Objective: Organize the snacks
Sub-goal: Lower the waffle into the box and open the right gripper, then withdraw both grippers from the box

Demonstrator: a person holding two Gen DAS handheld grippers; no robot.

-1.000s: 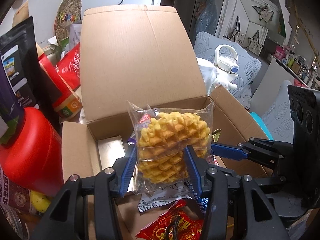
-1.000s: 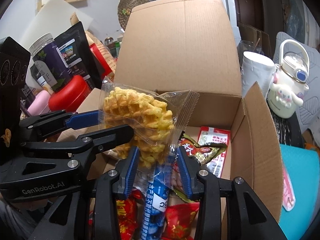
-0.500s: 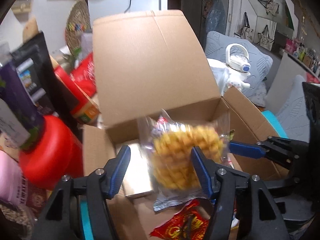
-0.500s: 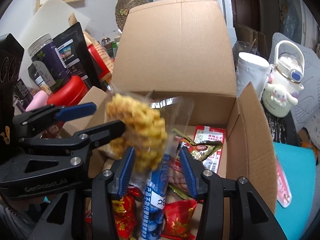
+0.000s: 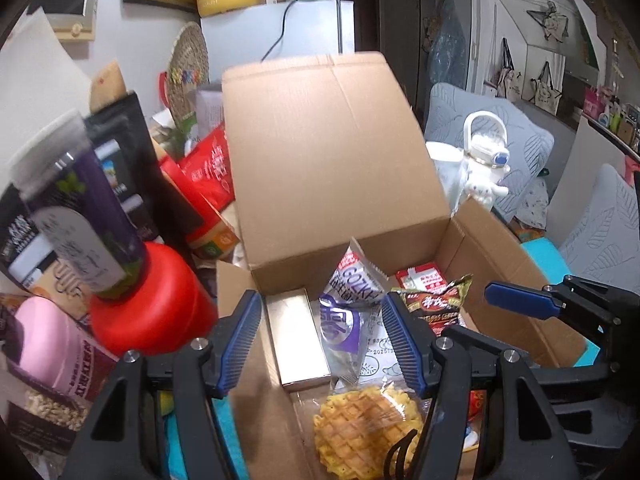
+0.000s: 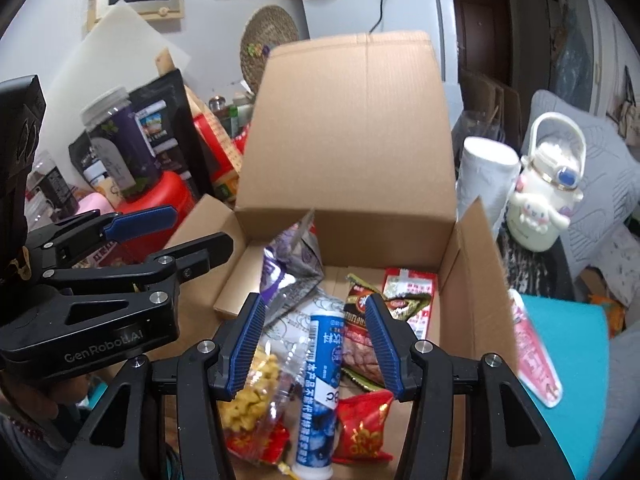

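Observation:
A clear packet of yellow waffle snack lies loose on the floor of the open cardboard box, near its front edge. My left gripper hovers above it, open, with nothing between the blue pads. My right gripper is open too, over the same box, with the waffle packet below its left finger. Beside the packet lie a blue tube, a purple bag, a silver block and red packets. Each gripper shows in the other's view: right gripper, left gripper.
The box's tall back flap stands upright. Left of the box are a red container with a purple jar on it, and black bags. To the right stand a white cup and a white character bottle, on a teal mat.
Both grippers opened and let go of the waffle packet, which dropped into the box. Both hands then rose and drew back a little.

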